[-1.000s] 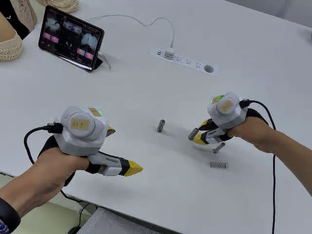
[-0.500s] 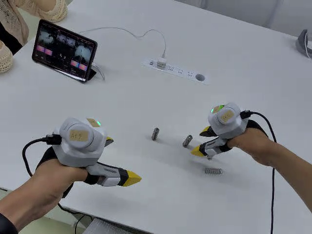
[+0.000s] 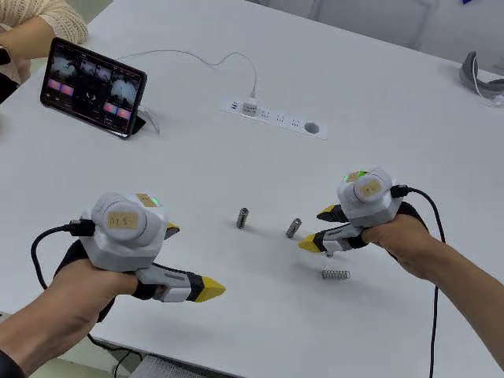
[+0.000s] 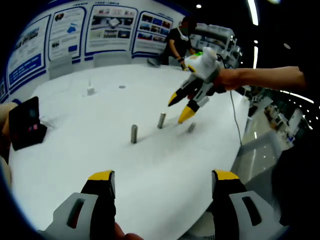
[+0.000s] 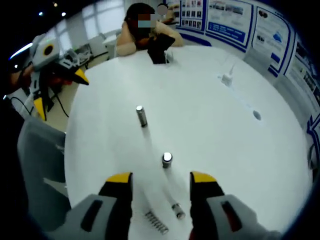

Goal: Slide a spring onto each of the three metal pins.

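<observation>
Right tool [image 3: 317, 228] is spread and empty, low over the worktop [image 3: 378, 110]. Loose spring [image 3: 336, 274] lies flat just near of it, long axis and ends left-right. In the right gripper view the bare pin [image 5: 177, 211] lies flat between the jaws, beside the spring, pointing roughly along them. Left pin [image 3: 242, 218] and middle pin [image 3: 293, 227] stand upright and look already sprung. Left tool [image 4: 163, 175] is spread and empty, well left. The right tool is nearer, so it will likely pinch the spring across its axis.
</observation>
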### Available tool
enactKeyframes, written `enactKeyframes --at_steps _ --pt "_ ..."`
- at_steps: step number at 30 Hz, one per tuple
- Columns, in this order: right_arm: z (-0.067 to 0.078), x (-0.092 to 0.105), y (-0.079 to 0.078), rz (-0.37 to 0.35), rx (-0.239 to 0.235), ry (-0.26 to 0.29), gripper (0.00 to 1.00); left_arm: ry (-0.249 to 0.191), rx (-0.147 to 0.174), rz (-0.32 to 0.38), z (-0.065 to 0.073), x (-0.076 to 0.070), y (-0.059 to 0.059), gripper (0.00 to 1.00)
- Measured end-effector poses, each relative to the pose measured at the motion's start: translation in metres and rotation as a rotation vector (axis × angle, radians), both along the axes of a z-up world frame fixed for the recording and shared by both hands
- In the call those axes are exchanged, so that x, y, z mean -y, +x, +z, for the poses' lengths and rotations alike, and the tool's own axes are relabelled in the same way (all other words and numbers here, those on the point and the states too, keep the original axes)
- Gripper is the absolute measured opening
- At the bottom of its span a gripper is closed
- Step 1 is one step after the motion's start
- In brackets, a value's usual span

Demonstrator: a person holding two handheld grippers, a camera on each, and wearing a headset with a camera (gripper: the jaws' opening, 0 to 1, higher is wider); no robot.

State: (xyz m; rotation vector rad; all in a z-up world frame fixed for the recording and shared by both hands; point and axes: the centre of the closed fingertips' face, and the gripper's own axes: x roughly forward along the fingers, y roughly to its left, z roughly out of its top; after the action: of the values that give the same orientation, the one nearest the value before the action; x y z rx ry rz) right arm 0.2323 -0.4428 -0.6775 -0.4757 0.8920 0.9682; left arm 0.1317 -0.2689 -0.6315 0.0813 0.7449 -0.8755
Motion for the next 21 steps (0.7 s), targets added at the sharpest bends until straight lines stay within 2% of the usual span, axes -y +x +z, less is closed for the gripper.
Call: enactKeyframes --at_steps 21 --pt "0.008 -0.008 -0.016 -0.129 0.005 0.105 0.53 -0.019 0.0 -0.002 -0.001 0.008 0.0 0.8"
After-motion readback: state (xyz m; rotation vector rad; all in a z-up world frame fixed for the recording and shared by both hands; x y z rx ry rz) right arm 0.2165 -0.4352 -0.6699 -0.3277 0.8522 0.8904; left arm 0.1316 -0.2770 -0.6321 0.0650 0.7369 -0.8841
